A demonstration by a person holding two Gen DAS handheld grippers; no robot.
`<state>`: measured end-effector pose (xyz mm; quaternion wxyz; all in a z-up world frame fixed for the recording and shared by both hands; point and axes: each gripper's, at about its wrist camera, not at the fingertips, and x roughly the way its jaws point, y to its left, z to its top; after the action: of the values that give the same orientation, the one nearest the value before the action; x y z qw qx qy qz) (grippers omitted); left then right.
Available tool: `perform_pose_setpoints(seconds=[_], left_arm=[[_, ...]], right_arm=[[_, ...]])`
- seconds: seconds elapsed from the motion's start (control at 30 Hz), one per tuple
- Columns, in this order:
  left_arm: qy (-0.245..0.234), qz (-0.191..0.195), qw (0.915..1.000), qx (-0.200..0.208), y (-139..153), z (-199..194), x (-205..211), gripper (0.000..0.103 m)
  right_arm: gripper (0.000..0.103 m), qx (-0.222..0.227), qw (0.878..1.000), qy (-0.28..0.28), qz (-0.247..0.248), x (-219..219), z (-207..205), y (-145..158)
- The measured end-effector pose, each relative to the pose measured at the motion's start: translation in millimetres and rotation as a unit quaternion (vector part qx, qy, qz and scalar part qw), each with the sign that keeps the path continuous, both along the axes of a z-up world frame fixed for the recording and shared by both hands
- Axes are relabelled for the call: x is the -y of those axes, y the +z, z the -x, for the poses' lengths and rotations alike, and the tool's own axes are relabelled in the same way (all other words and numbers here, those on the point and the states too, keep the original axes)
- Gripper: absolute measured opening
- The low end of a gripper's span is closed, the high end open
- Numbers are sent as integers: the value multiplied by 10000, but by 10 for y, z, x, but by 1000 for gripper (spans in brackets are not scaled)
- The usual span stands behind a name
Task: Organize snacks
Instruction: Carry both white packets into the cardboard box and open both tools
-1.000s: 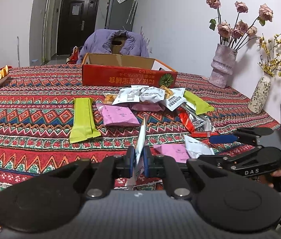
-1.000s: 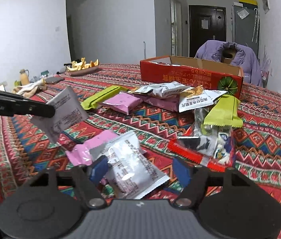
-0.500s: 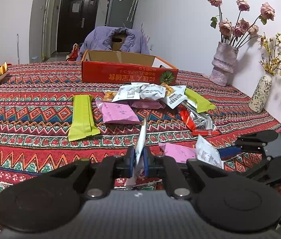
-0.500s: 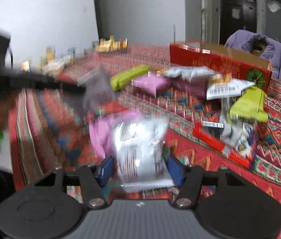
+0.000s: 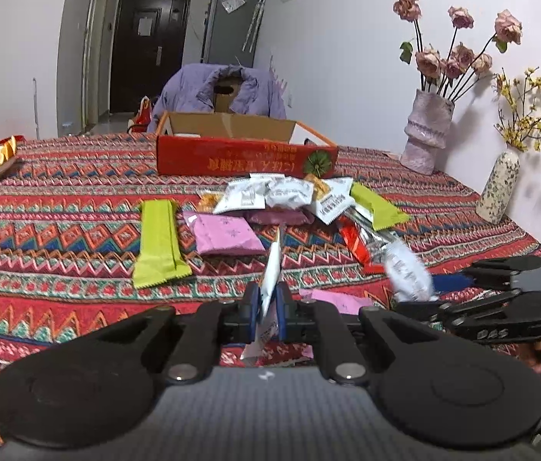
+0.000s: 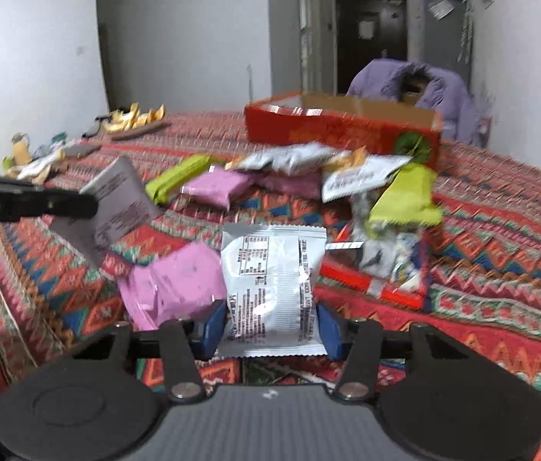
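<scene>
On striped tablecloth point(image 5: 59, 207), two green bars point(image 5: 159, 242), left claw point(image 5: 269, 309) pinching one white sachet point(image 5: 272, 272), right claw point(image 6: 272, 324) clamping one silver packet point(image 6: 272, 280).

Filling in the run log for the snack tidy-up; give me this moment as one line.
left gripper: shut on thin white packet | right gripper: shut on silver packet | red box: open, beyond the snack pile

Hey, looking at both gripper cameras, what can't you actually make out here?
- Inside of the red box: both views, hidden by its near wall.
- Print on the silver packet held in the right gripper: right wrist view, too small and motion-blurred.
- Face of the white packet in the left gripper: left wrist view, seen edge-on.
- Snacks low in the pile: covered by upper packets.
</scene>
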<state>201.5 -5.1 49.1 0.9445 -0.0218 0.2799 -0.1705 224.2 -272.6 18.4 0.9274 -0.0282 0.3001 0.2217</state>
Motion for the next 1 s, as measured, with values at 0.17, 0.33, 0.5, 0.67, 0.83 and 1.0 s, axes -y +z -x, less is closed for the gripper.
perform_pose_setpoints(seconds=[0.17,0.33,0.5,0.67,0.83,1.0], left_arm=[[-18,-31,9995,299,273,-180,-102,10],[-122,-181,9965,810,738,-673,-106,10],[-53,-592,9933,993,1125,-1555,26,10],[55,-546,9963,657,1260,-2626,213,10],[190,-375,9990,132,1188,-3673,412,10],[446,-368,9971,-486,917,-4580,551,10]], right_arm=[[50,263,9995,-163,-107,111,-54,341],[50,419,9988,-149,-215,230,-484,748],[50,373,9985,-109,-392,346,-1337,1153],[51,179,9987,-286,-394,330,-2469,1428],[51,-307,9977,-514,-324,216,-3636,1442],[51,-866,9933,-757,-126,21,-4610,1128]])
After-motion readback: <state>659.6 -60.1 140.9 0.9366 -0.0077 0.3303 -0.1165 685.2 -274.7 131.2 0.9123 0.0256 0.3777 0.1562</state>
